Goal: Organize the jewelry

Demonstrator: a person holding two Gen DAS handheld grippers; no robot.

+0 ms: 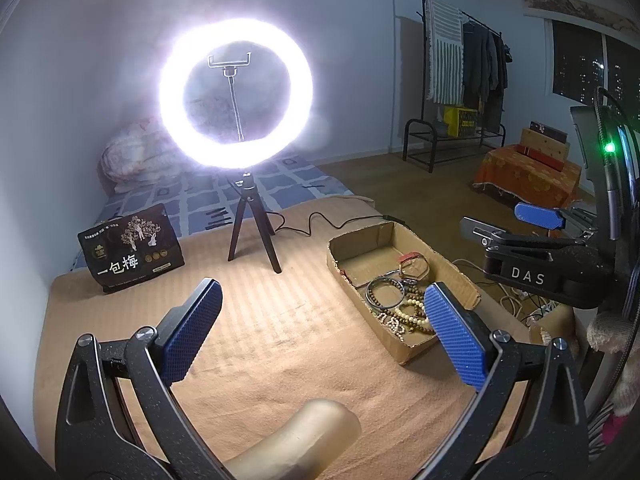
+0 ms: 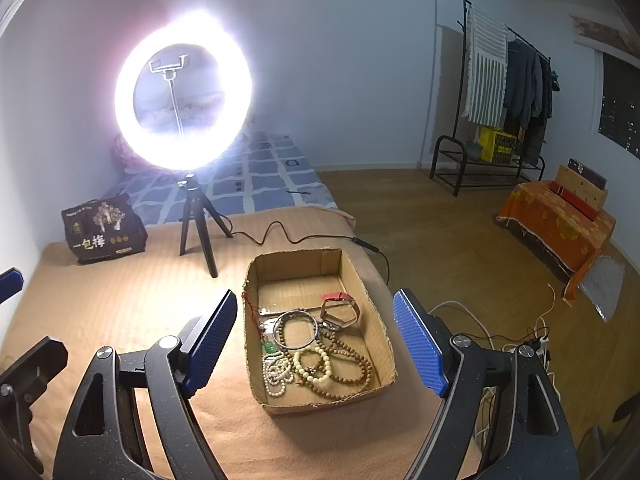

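Tan ribbed blanket (image 2: pixel 120 304) holds a shallow cardboard tray (image 2: pixel 384 344) of beaded bracelets (image 2: pixel 316 364); left gripper (image 1: pixel 320 320) and right gripper (image 2: pixel 316 340) both gape wide, holding nothing.

Glaring white ring light on black tripod (image 2: pixel 184 92), pale walls (image 2: pixel 340 60), wooden floor (image 2: pixel 440 232), black metal clothes rack (image 2: pixel 500 92), dark night window (image 1: pixel 580 68)

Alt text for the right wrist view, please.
An open right gripper hangs over a cardboard box of jewelry: bead strings, a metal bangle and a watch. The box sits on a tan blanket, with a lit ring light on a tripod behind.
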